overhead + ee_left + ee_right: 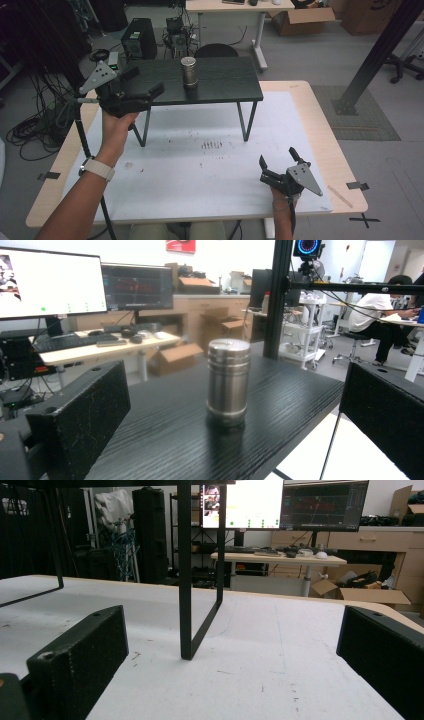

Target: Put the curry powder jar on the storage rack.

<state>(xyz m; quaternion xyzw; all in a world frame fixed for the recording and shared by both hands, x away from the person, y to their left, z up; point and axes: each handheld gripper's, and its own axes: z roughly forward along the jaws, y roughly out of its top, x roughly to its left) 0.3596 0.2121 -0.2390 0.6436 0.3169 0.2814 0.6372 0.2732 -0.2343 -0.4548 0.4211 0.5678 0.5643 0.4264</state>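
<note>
Two black jaws of the left gripper [230, 440] stand wide apart at the near edge of a small black shelf-table [280, 395], with nothing between them. Straight ahead on that dark top stands a shiny metal can [228, 381], upright and alone, well apart from the jaws. From the high view, the left gripper [147, 85] hovers at the left end of the black shelf-table [225, 87], and the metal can [188, 71] sits near the middle, toward the back edge. Nothing stands between them.

Low on the white bench [200, 165] rests the right gripper [278, 159], its jaws spread too and holding nothing. In the right gripper view, a thin black leg [185, 580] of the shelf-table stands in front of it. Monitors [285, 504] and cardboard boxes [372, 596] sit far behind.
</note>
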